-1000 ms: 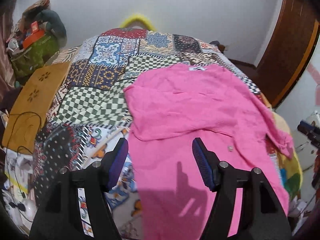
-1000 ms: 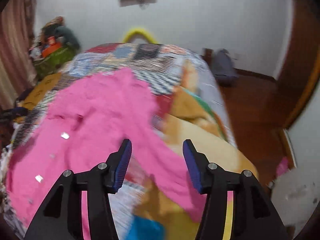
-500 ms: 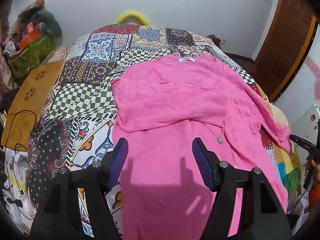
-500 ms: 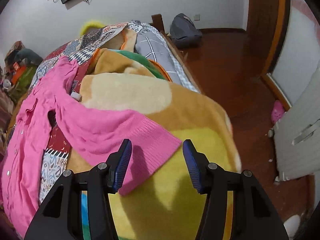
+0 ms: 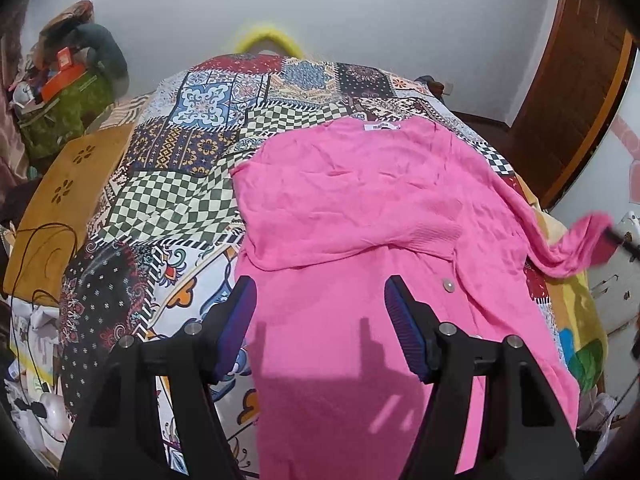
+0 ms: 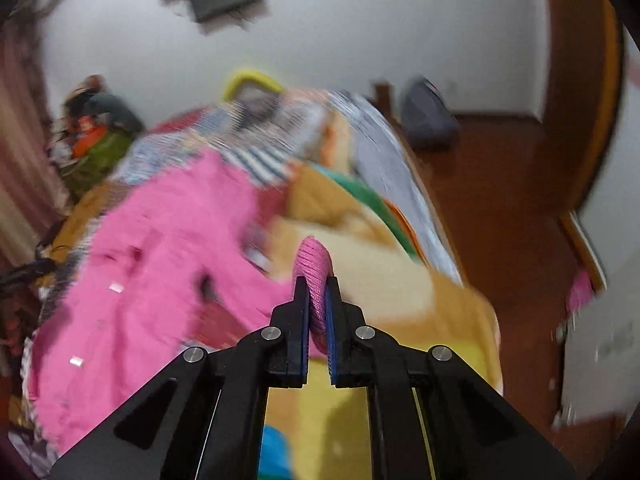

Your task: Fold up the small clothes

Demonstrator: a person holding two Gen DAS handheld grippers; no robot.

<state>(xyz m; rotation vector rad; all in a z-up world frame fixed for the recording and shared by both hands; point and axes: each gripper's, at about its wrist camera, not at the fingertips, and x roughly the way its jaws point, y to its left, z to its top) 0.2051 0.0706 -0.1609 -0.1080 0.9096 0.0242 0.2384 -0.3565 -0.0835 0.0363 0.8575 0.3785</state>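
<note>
A: Where's the pink cardigan?
B: Spread on the patchwork bed. Your right gripper is pinching its sleeve cuff; your left gripper gapes wide above the hem, holding nothing.

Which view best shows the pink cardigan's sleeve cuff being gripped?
The right wrist view: the right gripper is shut on the ribbed sleeve cuff, close and centred. The left wrist view shows the pink cardigan spread on the bed, with that sleeve only lifted and blurred at the far right edge.
</note>
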